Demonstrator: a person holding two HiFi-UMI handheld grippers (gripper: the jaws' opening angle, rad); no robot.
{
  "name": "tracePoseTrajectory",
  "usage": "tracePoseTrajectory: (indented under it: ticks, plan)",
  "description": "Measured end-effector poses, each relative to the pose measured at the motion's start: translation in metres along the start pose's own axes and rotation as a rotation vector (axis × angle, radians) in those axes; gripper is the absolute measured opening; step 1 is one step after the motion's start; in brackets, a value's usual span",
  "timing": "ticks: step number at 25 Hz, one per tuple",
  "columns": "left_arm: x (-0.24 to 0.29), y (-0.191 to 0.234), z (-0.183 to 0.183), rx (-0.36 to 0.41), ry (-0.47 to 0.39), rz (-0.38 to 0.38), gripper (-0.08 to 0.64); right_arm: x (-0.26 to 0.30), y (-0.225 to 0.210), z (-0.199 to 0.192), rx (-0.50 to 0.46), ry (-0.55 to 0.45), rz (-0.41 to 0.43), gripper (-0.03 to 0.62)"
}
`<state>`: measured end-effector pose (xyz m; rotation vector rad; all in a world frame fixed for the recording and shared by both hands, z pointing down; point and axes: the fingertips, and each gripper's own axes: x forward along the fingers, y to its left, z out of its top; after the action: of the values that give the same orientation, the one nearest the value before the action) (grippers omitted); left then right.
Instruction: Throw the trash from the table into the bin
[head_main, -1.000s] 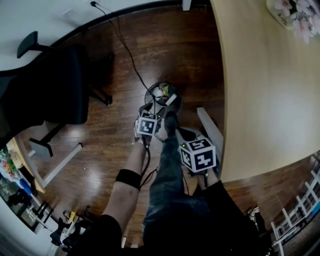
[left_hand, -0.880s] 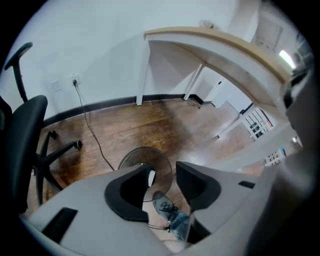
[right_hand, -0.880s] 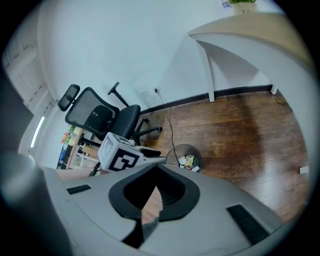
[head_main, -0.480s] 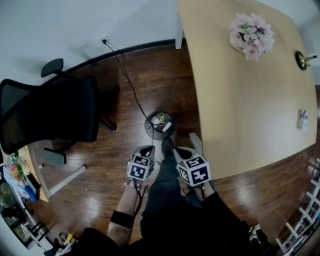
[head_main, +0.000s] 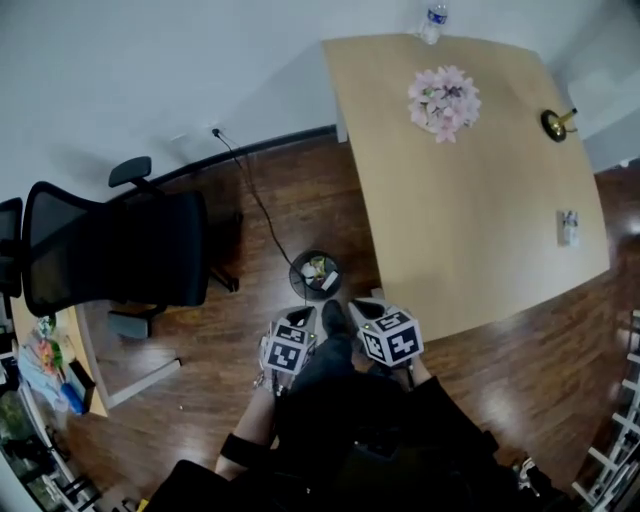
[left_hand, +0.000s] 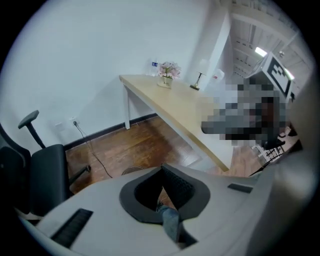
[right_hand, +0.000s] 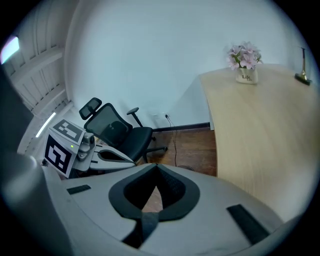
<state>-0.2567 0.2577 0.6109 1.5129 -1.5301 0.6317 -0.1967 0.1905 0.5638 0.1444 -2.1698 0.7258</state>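
On the left stands a black chair (head_main: 110, 250), well away from our work. Next comes the bin (head_main: 296, 276) on the floor, just in front of us, and the trash (head_main: 318, 267) lies inside it. Our left gripper (left_hand: 163, 173) is closed tight with nothing in it. Our right gripper (right_hand: 156, 172) is closed too, and it is also empty. Both hang side by side near the bin, by the near corner of the table (head_main: 470, 210). We think the drop is done, so now we look for more trash. Far on the right side of the table lies a small pale thing (head_main: 568, 227); we cannot tell what it is. To do this well, we should keep the grippers above the table edge, open one wide before we reach, and stay clear of the flowers (head_main: 444, 100).
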Motion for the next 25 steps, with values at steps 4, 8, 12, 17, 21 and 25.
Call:
tracePoseTrajectory:
  ticks: [4,8,12,17,21,25]
  plan:
    - [-0.012,-0.017,0.013,0.032,-0.007,-0.043,0.000,-0.018,-0.004,-0.006,0.013,-0.015,-0.036,0.008]
    - [-0.013,-0.033,0.033,0.077,-0.043,-0.101,0.000,-0.037,-0.019,-0.008,0.059,-0.050,-0.093,0.008]
    - [-0.006,-0.060,0.053,0.133,-0.069,-0.167,0.000,-0.072,-0.042,-0.022,0.112,-0.092,-0.196,0.008]
    - [0.001,-0.095,0.064,0.235,-0.046,-0.205,0.000,-0.099,-0.067,-0.044,0.189,-0.134,-0.210,0.008]
    - [0.007,-0.128,0.085,0.272,-0.065,-0.198,0.000,-0.123,-0.096,-0.055,0.208,-0.161,-0.213,0.008]
    - [0.028,-0.179,0.111,0.293,-0.047,-0.199,0.000,-0.162,-0.137,-0.067,0.231,-0.173,-0.222,0.008]
